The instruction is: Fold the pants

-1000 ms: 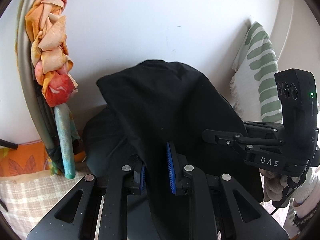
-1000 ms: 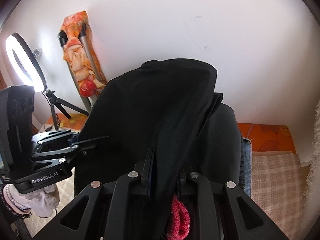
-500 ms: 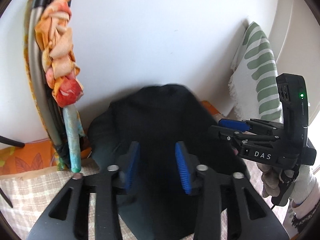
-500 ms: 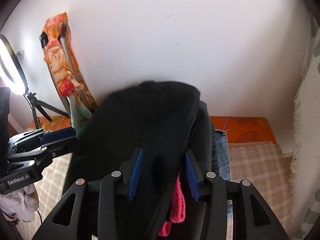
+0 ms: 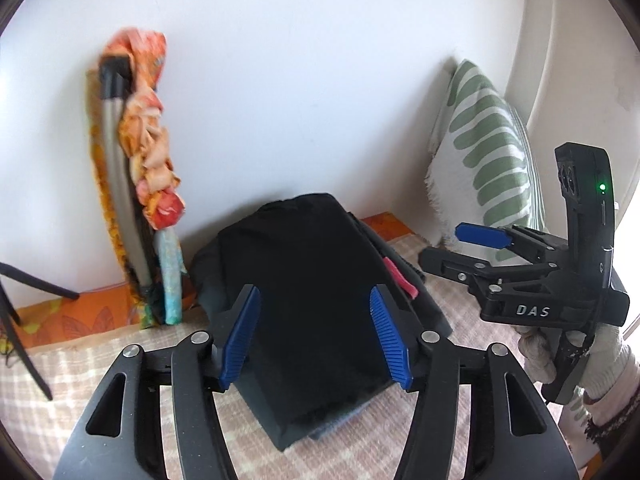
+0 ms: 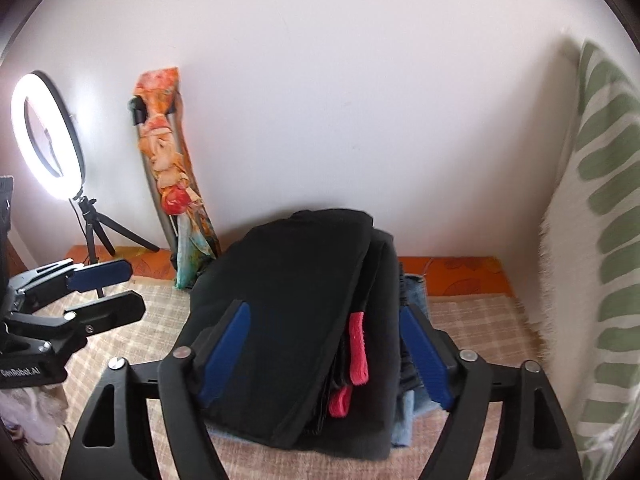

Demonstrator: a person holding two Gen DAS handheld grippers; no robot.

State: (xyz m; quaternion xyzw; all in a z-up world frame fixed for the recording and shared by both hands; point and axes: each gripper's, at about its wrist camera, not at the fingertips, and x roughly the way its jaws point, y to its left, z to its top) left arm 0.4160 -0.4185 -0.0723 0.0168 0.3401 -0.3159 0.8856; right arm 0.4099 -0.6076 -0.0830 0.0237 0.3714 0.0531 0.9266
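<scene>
The folded black pants (image 5: 308, 292) lie on top of a stack of folded clothes on the checked cloth, against the white wall; they also show in the right wrist view (image 6: 288, 304). My left gripper (image 5: 314, 338) is open and empty, its blue pads either side of the pants and drawn back above them. My right gripper (image 6: 324, 356) is open and empty over the same stack. It also shows in the left wrist view (image 5: 452, 248), right of the stack. The left gripper shows at the left edge of the right wrist view (image 6: 116, 292).
The stack holds a red-trimmed item (image 6: 358, 356) and blue denim (image 6: 414, 292) underneath. An orange cloth-wrapped pole (image 5: 136, 184) leans on the wall at left. A lit ring light (image 6: 46, 132) on a tripod stands far left. A green-striped towel (image 5: 484, 160) hangs at right.
Both grippers opened and let go of the black pants, which dropped flat onto the stack. Both grippers then drew back and up from it.
</scene>
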